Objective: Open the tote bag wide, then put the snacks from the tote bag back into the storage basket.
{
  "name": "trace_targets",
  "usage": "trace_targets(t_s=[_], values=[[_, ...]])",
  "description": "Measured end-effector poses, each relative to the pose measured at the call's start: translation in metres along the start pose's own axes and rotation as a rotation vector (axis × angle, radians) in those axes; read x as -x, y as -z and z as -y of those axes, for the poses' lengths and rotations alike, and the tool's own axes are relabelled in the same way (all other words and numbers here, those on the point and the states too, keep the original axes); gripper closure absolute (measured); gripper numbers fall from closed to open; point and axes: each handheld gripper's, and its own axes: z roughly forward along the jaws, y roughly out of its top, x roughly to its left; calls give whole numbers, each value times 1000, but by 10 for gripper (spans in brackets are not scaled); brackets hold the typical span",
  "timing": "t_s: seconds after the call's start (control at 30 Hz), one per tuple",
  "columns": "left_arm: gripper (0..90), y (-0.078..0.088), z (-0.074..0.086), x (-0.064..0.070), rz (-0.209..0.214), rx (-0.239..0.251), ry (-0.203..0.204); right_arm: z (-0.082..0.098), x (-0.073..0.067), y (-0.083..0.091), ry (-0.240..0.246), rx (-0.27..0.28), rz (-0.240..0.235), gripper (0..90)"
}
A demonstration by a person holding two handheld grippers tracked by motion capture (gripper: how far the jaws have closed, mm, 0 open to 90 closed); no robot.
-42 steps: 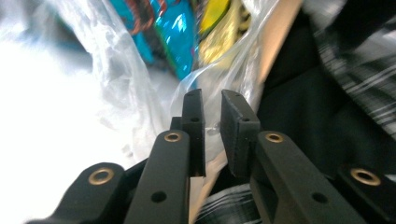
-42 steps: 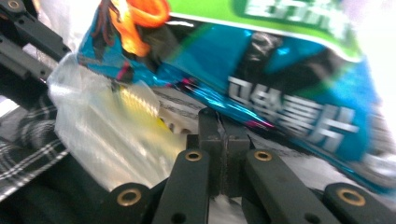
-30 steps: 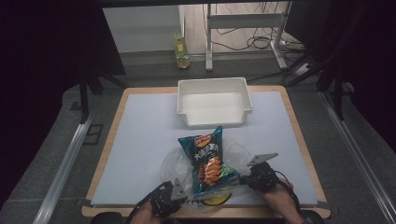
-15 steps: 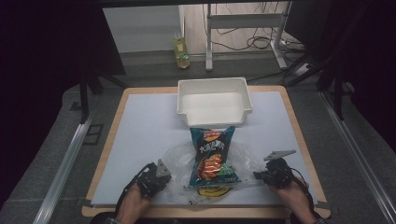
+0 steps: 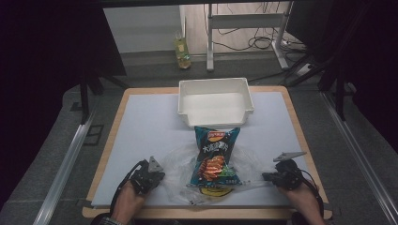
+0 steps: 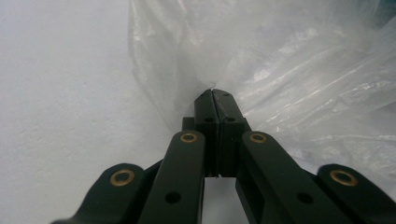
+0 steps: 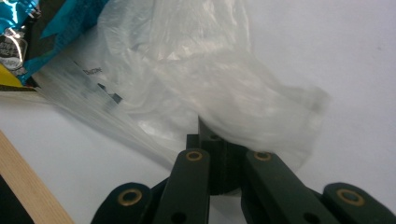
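A clear, crinkled plastic bag [image 5: 244, 166] lay spread at the 6 o'clock edge of the worktop [image 5: 141, 122], with a teal chip packet [image 5: 215, 157] resting lengthwise over its middle, top end toward a white bin [image 5: 215, 101] at 12 o'clock. A yellow item [image 5: 217, 191] peeked from under the packet's near end. The left tongs [image 5: 157, 176] were together, clamped on the bag's 9 o'clock edge; in the left gripper view the film bunched at the closed tips [image 6: 214, 95]. The right tongs [image 5: 266, 176] gripped the 3 o'clock edge, the film draped over their tips [image 7: 212, 135]. Compared with a second earlier, the hands had moved apart, stretching the bag wider, and the packet sat closer to the bin.
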Motion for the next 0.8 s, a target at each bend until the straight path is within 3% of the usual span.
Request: trace_targets(t_s=[0.2, 0.27, 0.37, 0.47, 0.57, 0.63, 0.8], values=[[881, 1, 2, 0, 1, 13, 11, 1, -1, 2, 31, 7, -11, 891], [862, 3, 4, -3, 64, 56, 52, -1, -3, 6, 37, 35, -36, 888], [860, 7, 4, -4, 63, 82, 58, -2, -5, 8, 48, 52, -45, 882], [858, 14, 6, -5, 98, 139, 84, -3, -9, 8, 62, 66, -58, 867], [839, 16, 6, -5, 99, 157, 81, -4, -11, 8, 70, 72, -61, 858], [810, 21, 7, -2, 113, 203, 97, -5, -15, 9, 84, 81, -67, 844], [761, 28, 8, 1, 106, 261, 94, -6, -19, 12, 100, 93, -70, 813]])
